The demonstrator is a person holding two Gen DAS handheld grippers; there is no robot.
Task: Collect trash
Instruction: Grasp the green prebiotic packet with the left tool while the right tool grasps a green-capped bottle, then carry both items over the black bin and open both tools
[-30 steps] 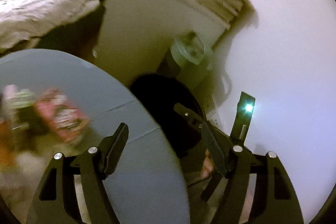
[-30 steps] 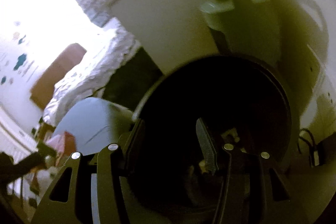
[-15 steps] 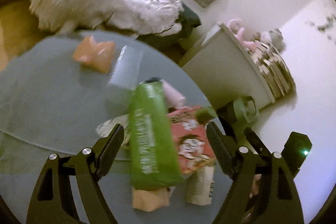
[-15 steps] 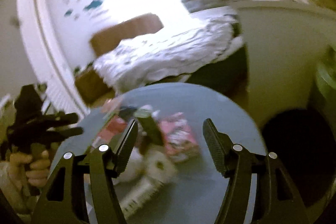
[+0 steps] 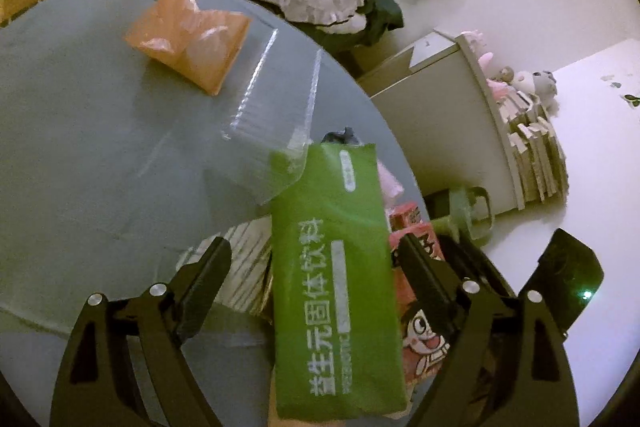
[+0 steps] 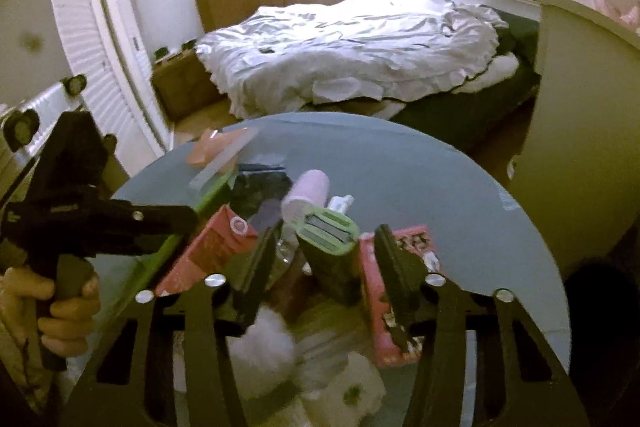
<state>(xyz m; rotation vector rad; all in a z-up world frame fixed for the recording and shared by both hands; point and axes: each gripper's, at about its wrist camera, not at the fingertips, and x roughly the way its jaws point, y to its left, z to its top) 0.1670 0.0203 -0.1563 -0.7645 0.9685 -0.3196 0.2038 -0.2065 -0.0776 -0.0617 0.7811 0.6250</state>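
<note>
A pile of trash lies on a round grey table [image 5: 80, 155]. My left gripper [image 5: 316, 267] is open, its fingers on either side of a long green drink packet [image 5: 336, 283] that sits on top of the pile, not touching it. A red cartoon carton [image 5: 420, 331], a clear plastic sleeve [image 5: 272, 123] and an orange bag [image 5: 192, 39] lie around it. My right gripper [image 6: 324, 259] is open above a dark green box [image 6: 328, 247], between a red carton [image 6: 212, 251] and a pink packet [image 6: 396, 291]. White crumpled tissue [image 6: 264, 359] lies below it.
A bed with white bedding [image 6: 348, 47] stands behind the table. A white cabinet [image 5: 436, 115] with books and plush toys is at the right. A green bin [image 5: 468, 211] stands past the table's edge. The left gripper and hand [image 6: 68, 235] show in the right wrist view.
Both grippers swung from the dark bin beside the table back over the table and came down close to the trash pile. Both stayed open and empty.
</note>
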